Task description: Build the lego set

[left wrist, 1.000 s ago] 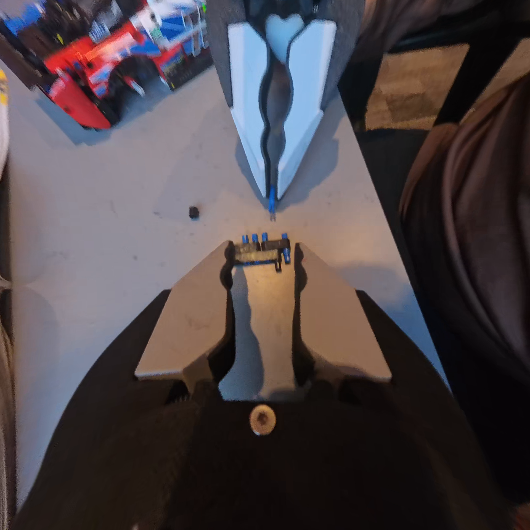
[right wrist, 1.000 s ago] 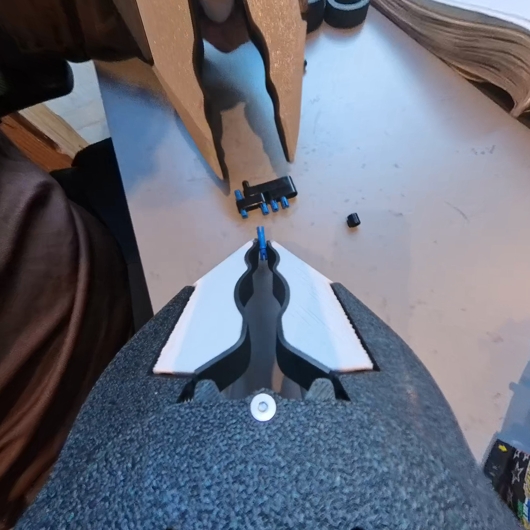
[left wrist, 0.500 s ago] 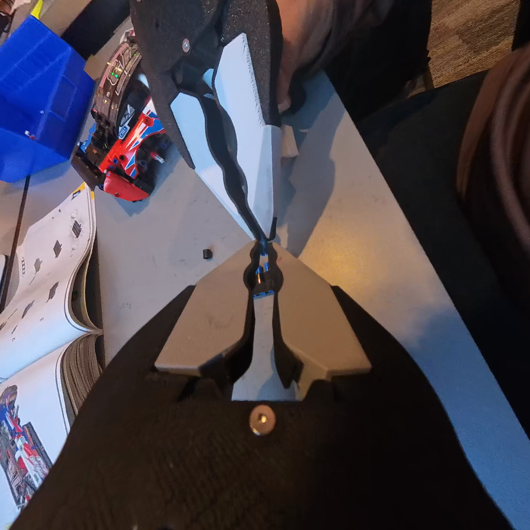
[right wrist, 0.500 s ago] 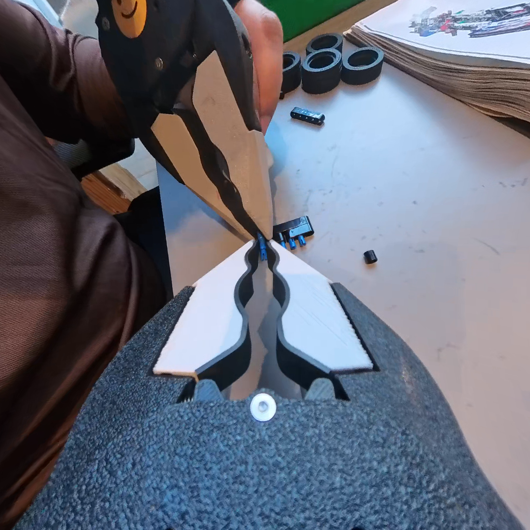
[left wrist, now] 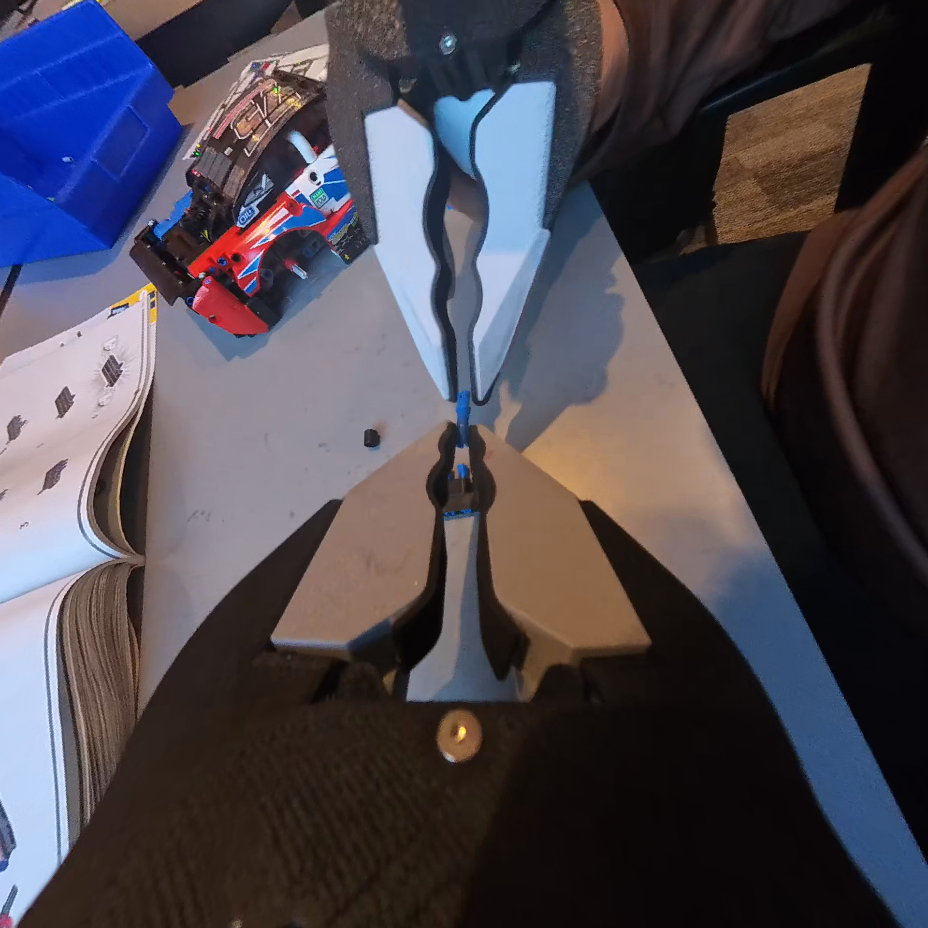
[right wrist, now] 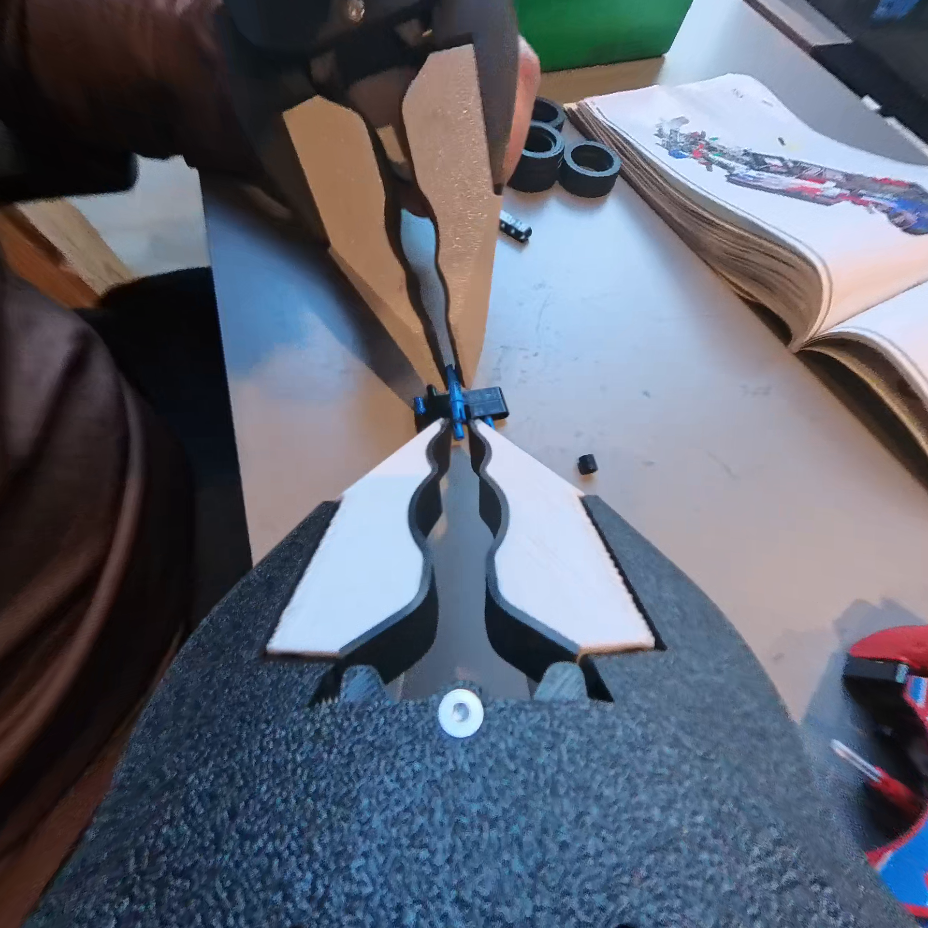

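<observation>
My left gripper [left wrist: 462, 433] is shut on a short black beam with blue pins [left wrist: 461, 491] and holds it above the grey table [left wrist: 281, 401]. My right gripper [left wrist: 463, 397], with white fingers, comes in from the far side, shut on a single blue pin [left wrist: 462, 409]. The two grippers stand tip to tip. In the right wrist view my right gripper [right wrist: 458, 428] holds the blue pin [right wrist: 456, 408] against the black beam [right wrist: 484, 400], which lies crosswise in the left gripper [right wrist: 452, 375]. How deep the pin sits in the beam is hidden.
A part-built red, blue and black car [left wrist: 251, 241] and a blue bin [left wrist: 65, 150] are at the far left. An open instruction book [left wrist: 65, 452] lies left. A small black piece [left wrist: 370, 438] lies near the grippers. Black tyres [right wrist: 562, 155] and another beam [right wrist: 514, 228] lie beyond. The table edge runs close on the right. Both grippers' tips are close together, under 4 cm apart. The right tips stand about 7 centimeters off the small black piece [left wrist: 370, 438]. It turns up in the right wrist view [right wrist: 589, 467] as well.
My left gripper shut on the black beam and lifted it off the table. Both grippers came together tip to tip, and the blue pin now meets the beam.
</observation>
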### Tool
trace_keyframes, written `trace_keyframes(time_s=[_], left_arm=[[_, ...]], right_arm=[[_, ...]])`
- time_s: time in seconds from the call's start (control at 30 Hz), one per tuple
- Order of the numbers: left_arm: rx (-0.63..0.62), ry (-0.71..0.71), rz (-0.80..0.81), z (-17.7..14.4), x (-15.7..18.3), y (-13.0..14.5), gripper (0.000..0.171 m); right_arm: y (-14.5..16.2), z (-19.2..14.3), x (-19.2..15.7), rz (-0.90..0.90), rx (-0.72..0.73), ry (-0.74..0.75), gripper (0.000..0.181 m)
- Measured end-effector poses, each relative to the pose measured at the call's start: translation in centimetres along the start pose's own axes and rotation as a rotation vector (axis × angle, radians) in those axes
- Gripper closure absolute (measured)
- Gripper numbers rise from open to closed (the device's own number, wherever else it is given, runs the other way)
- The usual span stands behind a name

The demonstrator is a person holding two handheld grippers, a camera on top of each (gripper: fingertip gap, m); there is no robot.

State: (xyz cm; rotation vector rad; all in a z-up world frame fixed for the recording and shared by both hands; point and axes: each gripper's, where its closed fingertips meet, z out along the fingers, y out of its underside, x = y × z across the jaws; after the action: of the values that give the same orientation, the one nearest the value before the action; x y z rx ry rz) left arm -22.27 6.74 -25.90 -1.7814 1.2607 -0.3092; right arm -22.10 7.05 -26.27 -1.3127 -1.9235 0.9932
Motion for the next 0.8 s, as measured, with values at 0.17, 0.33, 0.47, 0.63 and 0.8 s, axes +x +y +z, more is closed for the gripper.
trace_keyframes(time_s=[0.17,0.33,0.47,0.63,0.8], left_arm=[[-0.014,0.010,-0.007,0.17,0.14,0.26,0.170],[-0.008,0.022,-0.025,0.16,0.21,0.25,0.170],[-0.007,0.025,-0.026,0.14,0.24,0.27,0.170],[-0.001,0.018,-0.014,0.17,0.29,0.10,0.170],[0.007,0.018,-0.013,0.18,0.34,-0.09,0.170]], right_arm=[[0.35,0.22,-0.14,-0.097,-0.040,0.055,0.179],[0.27,0.16,-0.24,-0.097,-0.031,0.045,0.177],[0.01,0.01,0.03,-0.100,-0.017,0.059,0.171],[-0.28,-0.10,-0.30,-0.080,0.001,0.033,0.171],[-0.21,0.05,-0.34,-0.117,-0.011,0.055,0.176]])
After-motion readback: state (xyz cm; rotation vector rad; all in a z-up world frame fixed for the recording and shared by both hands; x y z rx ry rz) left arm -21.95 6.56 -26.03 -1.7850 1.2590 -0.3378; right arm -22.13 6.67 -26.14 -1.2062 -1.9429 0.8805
